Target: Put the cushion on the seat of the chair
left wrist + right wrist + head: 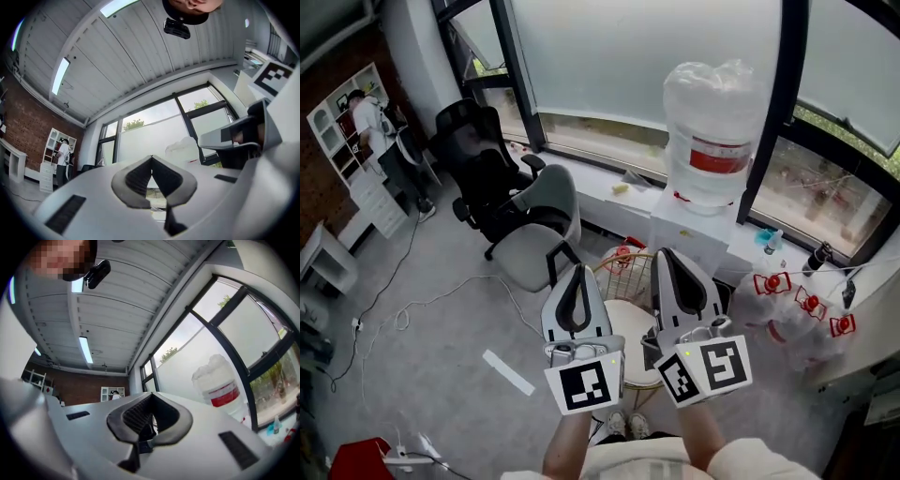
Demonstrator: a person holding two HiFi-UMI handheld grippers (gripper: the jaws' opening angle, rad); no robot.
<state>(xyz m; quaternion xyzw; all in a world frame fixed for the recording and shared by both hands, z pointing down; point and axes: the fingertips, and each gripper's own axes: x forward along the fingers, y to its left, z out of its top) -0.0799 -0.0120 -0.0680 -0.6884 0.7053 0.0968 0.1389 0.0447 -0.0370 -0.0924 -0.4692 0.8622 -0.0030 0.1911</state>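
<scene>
In the lower middle of the head view the two grippers were held side by side, their marker cubes nearest the camera. The left gripper [578,274] [151,159] had its jaws closed tip to tip with nothing between them, and the right gripper [667,255] [150,397] was likewise closed and empty; both gripper views looked past the jaws at the ceiling and the tall windows. Between and below the grippers, the pale cushion [630,328] lay on the seat of the chair [623,267], a small one with a gold wire back, partly hidden by the grippers. A pair of shoes [624,427] showed just below it. To the left of the chair stood a grey office chair [539,234], with a black office chair [478,159] beyond it. At upper right a large water bottle [712,122] sat on a white dispenser by the window. A person [370,117] stood at a white shelf in the upper left corner.
</scene>
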